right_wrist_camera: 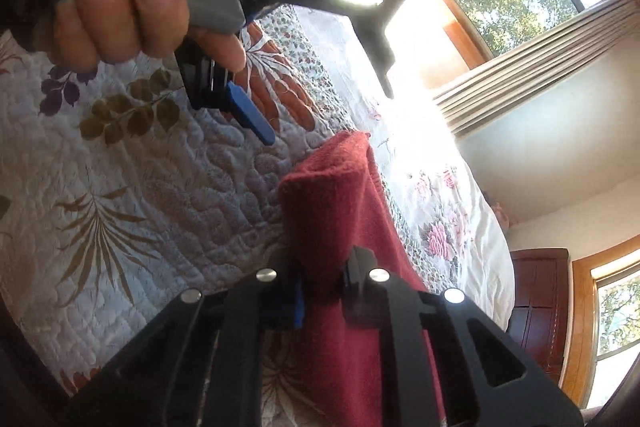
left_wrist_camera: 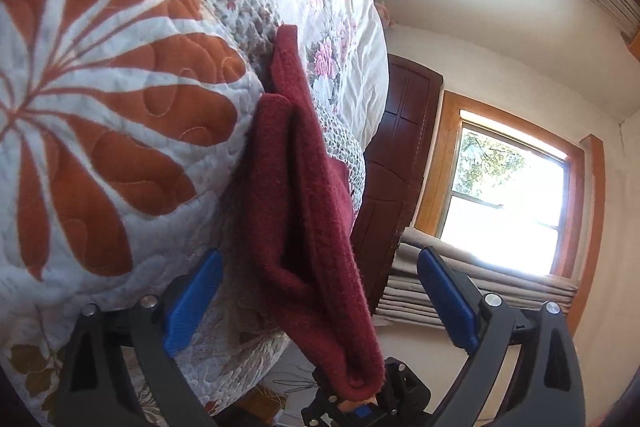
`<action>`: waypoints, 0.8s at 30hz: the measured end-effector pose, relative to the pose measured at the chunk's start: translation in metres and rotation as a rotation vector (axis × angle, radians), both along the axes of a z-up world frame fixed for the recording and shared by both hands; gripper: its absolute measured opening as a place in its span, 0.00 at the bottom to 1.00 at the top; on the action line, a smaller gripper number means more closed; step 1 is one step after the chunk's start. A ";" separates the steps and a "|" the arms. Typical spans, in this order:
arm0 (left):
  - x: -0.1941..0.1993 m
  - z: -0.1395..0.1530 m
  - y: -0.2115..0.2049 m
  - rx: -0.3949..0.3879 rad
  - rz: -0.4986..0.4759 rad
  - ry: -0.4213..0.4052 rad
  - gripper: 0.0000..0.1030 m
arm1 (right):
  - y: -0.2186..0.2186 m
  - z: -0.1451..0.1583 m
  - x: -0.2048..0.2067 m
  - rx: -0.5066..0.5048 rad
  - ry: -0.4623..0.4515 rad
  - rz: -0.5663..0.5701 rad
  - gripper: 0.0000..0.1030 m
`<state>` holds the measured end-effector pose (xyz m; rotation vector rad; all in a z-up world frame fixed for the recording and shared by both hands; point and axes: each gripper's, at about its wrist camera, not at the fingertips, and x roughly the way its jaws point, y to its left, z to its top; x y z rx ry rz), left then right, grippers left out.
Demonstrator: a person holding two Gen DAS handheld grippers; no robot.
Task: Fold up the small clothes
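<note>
Above the quilted bed [left_wrist_camera: 100, 131], near its side edge, the red cloth [left_wrist_camera: 304, 211] hangs folded in 2, pinched by the right gripper [right_wrist_camera: 322, 291]. Its loose end drapes between the wide-spread fingers of the left gripper [left_wrist_camera: 320, 299], ungripped. That single pinch could let layers slide apart, I judge.

One dark red cloth [left_wrist_camera: 304, 211] is hanging folded between the fingers of the left gripper [left_wrist_camera: 320, 299], and the same single cloth [right_wrist_camera: 340, 211] is sitting pinched in the right gripper [right_wrist_camera: 324, 291]. Two grippers are showing in all. One hand [right_wrist_camera: 120, 15] is gripping a handle above the right gripper. One quilt [left_wrist_camera: 100, 115] is lying left of the left gripper, one window [left_wrist_camera: 508, 203] right of it.
</note>
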<state>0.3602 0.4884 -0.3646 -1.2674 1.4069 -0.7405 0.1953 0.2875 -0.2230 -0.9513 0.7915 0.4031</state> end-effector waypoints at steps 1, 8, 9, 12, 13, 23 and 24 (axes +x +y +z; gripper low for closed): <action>0.008 -0.002 -0.008 0.002 -0.021 0.007 0.95 | -0.001 0.003 0.002 0.014 0.009 -0.006 0.12; 0.058 -0.011 -0.057 0.109 -0.172 0.066 0.95 | -0.004 0.008 0.006 0.074 0.018 -0.028 0.11; 0.062 -0.012 -0.059 0.115 -0.171 0.074 0.95 | -0.005 0.011 0.007 0.087 0.021 -0.035 0.11; 0.073 -0.006 -0.064 0.127 -0.164 0.064 0.93 | -0.017 0.014 0.026 0.121 0.024 -0.054 0.11; 0.074 -0.004 -0.067 0.131 -0.168 0.057 0.87 | -0.021 0.012 0.027 0.131 0.026 -0.060 0.11; 0.088 0.016 -0.078 0.176 -0.192 0.030 0.23 | -0.035 0.020 0.037 0.203 0.036 -0.100 0.11; 0.088 0.020 -0.078 0.179 -0.192 0.024 0.23 | -0.041 0.020 0.037 0.209 0.034 -0.104 0.11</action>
